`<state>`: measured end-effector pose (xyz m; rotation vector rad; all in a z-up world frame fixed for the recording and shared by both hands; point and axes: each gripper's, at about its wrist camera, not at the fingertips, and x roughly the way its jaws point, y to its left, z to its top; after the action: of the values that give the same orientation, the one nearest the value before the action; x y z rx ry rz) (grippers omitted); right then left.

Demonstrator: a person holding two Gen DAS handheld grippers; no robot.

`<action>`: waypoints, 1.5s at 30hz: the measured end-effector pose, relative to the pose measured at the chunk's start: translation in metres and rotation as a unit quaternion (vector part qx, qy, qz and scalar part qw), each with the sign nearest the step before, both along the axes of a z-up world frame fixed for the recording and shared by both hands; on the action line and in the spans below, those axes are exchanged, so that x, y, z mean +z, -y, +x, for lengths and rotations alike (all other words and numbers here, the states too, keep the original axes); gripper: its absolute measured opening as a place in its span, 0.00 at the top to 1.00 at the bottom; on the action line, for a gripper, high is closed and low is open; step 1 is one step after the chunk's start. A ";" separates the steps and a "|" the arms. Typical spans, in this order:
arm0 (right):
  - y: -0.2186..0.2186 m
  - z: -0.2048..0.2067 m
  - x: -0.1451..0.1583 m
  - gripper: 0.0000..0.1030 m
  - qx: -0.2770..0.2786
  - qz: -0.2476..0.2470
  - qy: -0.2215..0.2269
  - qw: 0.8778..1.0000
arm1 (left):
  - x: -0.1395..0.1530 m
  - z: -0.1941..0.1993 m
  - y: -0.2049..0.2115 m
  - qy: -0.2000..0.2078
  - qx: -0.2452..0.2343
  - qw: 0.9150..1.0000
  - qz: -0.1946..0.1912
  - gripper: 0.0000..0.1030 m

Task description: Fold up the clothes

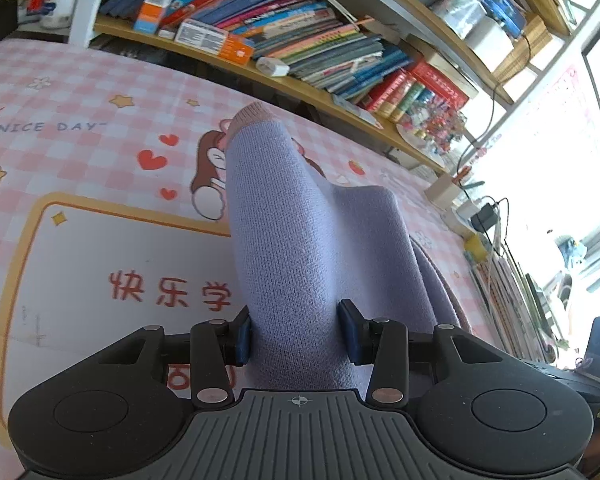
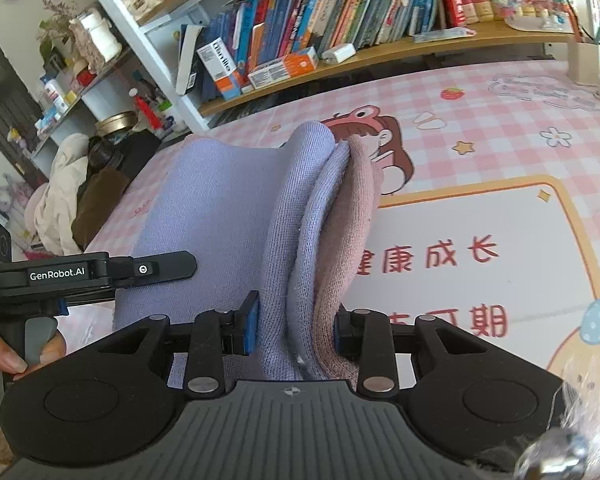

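A lilac knitted sweater with dusty-pink trim is lifted off the pink checked desk mat. My left gripper is shut on a thick bunch of its lilac fabric; a sleeve with a pink cuff stretches away from it. In the right wrist view my right gripper is shut on bunched layers of the same sweater, lilac folds and the pink hem together. The left gripper's body shows at the left there, held by a hand.
The mat carries cartoon prints and a white panel with red characters. A wooden shelf of books runs along the desk's far edge. Cables and a charger lie at the right. Bottles and clothes sit beyond the desk's left end.
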<state>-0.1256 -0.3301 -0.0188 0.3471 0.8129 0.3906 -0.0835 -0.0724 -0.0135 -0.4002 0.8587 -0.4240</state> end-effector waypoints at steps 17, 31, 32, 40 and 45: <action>-0.012 0.008 0.002 0.70 -0.021 -0.007 0.010 1.000 | 0.000 0.022 -0.019 0.014 -0.023 1.000 -0.008 0.59; -0.096 0.052 0.009 0.70 -0.035 -0.020 0.010 0.999 | -0.003 0.076 -0.097 0.011 -0.043 0.999 -0.017 0.60; -0.101 0.054 0.009 0.70 -0.036 -0.020 0.009 0.999 | -0.004 0.080 -0.104 0.010 -0.044 0.999 -0.018 0.59; -0.147 0.085 0.010 0.70 -0.036 -0.012 0.006 0.999 | -0.012 0.121 -0.158 -0.003 -0.045 0.998 -0.043 0.60; -0.175 0.119 0.016 0.70 -0.029 -0.017 0.017 0.999 | -0.006 0.153 -0.182 0.008 -0.042 0.998 -0.048 0.60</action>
<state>-0.0070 -0.1553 -0.0032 0.3303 0.7736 0.3260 0.0697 0.1100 -0.0198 -0.4493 0.8433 -0.5463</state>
